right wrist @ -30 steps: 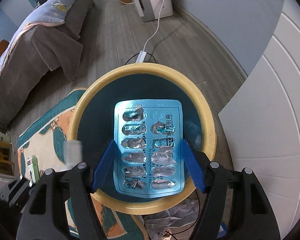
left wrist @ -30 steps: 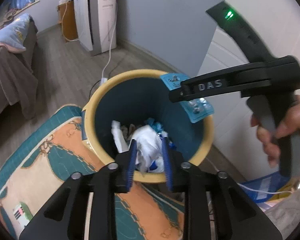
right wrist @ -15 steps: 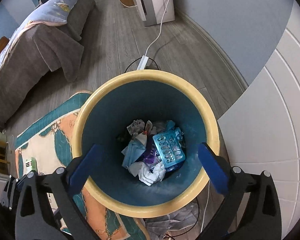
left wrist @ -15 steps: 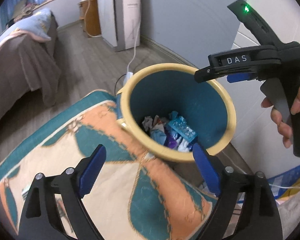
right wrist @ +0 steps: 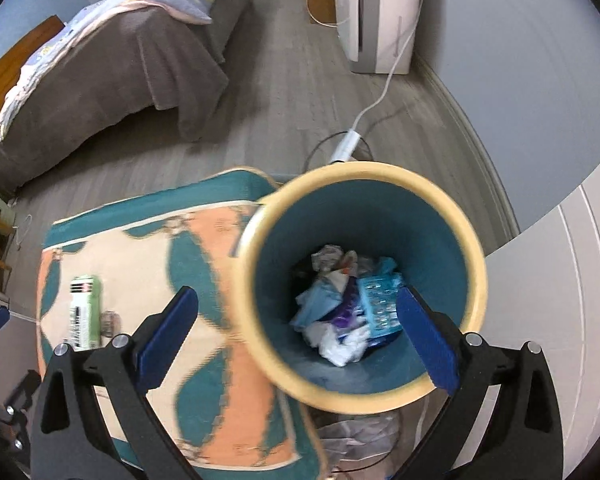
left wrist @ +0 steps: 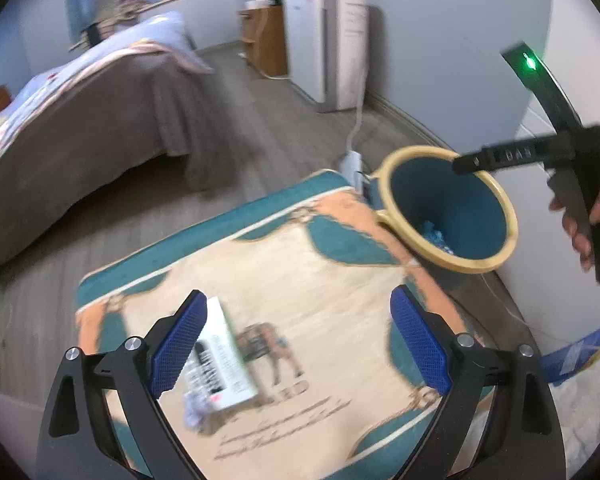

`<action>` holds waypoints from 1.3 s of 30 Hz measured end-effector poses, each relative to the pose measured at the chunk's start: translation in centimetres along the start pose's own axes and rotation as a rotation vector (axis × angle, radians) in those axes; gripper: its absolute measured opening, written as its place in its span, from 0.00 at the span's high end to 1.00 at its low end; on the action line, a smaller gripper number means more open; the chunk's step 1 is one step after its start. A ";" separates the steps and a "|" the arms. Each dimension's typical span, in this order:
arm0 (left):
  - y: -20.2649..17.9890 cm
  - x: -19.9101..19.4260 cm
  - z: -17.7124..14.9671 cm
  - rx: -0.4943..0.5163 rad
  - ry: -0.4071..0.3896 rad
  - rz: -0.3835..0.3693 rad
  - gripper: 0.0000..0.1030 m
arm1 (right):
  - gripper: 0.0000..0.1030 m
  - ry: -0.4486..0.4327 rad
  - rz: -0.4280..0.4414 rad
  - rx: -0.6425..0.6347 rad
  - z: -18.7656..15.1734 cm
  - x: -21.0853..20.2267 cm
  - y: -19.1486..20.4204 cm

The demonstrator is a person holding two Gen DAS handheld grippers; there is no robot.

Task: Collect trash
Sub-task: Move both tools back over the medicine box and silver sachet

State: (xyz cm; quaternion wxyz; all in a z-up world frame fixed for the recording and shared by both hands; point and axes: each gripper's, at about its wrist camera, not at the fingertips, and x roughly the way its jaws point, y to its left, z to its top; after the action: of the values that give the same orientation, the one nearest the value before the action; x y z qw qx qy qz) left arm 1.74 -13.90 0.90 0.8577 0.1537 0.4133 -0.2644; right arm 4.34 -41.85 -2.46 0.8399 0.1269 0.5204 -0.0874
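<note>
Both grippers empty, fingers spread wide; left gripper (left wrist: pixel 296 344) aimed at carton (left wrist: pixel 222 360) on rug (left wrist: pixel 320 280), right gripper (right wrist: pixel 296 340) held over bin (right wrist: pixel 474 264); carton pickup judged next, fingers to be closed across it

You have two tongs in view — the left tongs (left wrist: pixel 296 344) and the right tongs (right wrist: pixel 296 332), two blue pads on each. One trash bin (right wrist: pixel 474 268) stands by one rug (right wrist: pixel 204 236). Inside it you can count one blister pack (right wrist: pixel 378 304) among several crumpled scraps. One box (left wrist: pixel 220 364) lies on the rug — one bed (left wrist: pixel 100 104) beyond.
</note>
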 end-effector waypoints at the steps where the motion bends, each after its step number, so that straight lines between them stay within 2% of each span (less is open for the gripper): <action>1: 0.7 -0.8 -0.2 -0.008 -0.008 0.014 0.11 | 0.05 0.006 0.015 0.013 -0.4 -0.1 0.9; 5: 3.3 -3.5 -1.3 -0.046 -0.033 0.058 0.10 | 0.05 0.032 0.068 0.011 -1.6 -0.3 4.3; 10: 6.1 -5.6 -2.8 -0.122 -0.060 0.081 0.09 | 0.05 0.003 0.044 -0.052 -2.8 -1.0 8.5; 14: 7.7 -6.1 -4.2 -0.151 -0.072 0.093 0.09 | 0.05 0.018 0.048 -0.066 -4.0 -0.5 10.9; 20: 10.6 -5.3 -6.6 -0.202 -0.047 0.099 0.09 | 0.05 0.054 0.038 -0.110 -5.4 1.2 14.3; 27: 13.7 -2.8 -9.5 -0.258 0.034 0.108 0.09 | 0.05 0.121 0.063 -0.078 -6.0 4.4 17.1; 34: 14.1 0.6 -11.5 -0.255 0.132 0.096 0.09 | 0.05 0.136 0.050 -0.122 -5.3 6.6 20.3; 39: 13.8 3.3 -12.6 -0.262 0.193 0.056 0.09 | 0.05 0.159 0.025 -0.153 -5.1 8.3 21.4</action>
State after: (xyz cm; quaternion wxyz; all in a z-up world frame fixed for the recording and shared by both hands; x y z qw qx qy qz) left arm 3.54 2.27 -8.81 0.8339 0.0766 0.5201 -0.1684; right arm 9.67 -20.00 -9.47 0.8044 0.0754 0.5887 -0.0266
